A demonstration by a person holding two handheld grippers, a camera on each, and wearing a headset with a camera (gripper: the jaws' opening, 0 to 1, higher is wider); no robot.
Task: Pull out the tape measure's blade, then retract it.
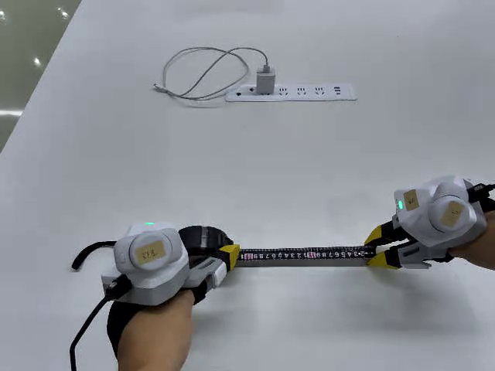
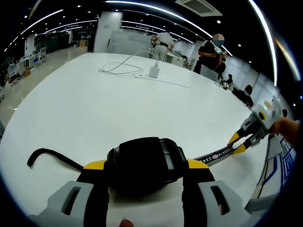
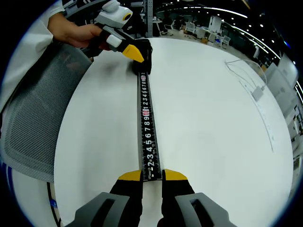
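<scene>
A black tape measure case rests on the white table, and my left gripper is shut on it. Its black blade, printed with white numbers, runs out flat across the table to the right. My right gripper is shut on the blade's end. A black wrist strap trails left from the case.
A white power strip with a plugged-in charger and a looped white cable lies at the table's far side. A grey mesh chair stands by the table's near edge. People stand far behind the table.
</scene>
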